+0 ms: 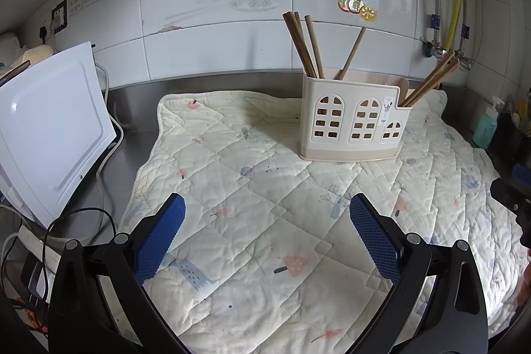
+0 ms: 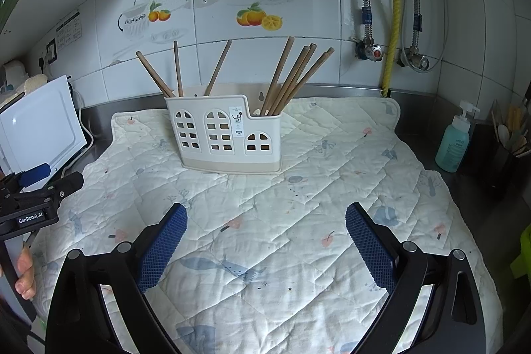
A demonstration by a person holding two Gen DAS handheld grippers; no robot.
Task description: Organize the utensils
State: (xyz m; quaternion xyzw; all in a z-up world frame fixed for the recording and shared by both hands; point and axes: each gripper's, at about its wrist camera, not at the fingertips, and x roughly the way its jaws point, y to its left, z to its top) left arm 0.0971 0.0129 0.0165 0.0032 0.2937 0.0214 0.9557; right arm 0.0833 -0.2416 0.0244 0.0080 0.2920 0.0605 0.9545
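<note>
A cream utensil holder [image 1: 351, 125] [image 2: 229, 135] with window-shaped cutouts stands on a quilted mat [image 1: 265, 188] [image 2: 265, 204]. Several wooden chopsticks [image 1: 305, 45] [image 2: 292, 75] lean upright in its compartments, some in the taller left part, some in the lower right part. My left gripper [image 1: 267, 208] is open above the mat, well in front of the holder, nothing between its blue pads. My right gripper [image 2: 265, 214] is also open and empty over the mat. The left gripper [image 2: 49, 179] shows at the left edge of the right wrist view, held by a hand [image 2: 25, 271].
A white appliance [image 1: 49, 128] [image 2: 39, 125] with cables [image 1: 99, 221] sits left of the mat on the steel counter [image 1: 132, 108]. A teal soap pump bottle [image 2: 453, 145] and a dark utensil pot [image 2: 511, 151] stand at the right. Pipes and valves [image 2: 375, 52] run down the tiled wall.
</note>
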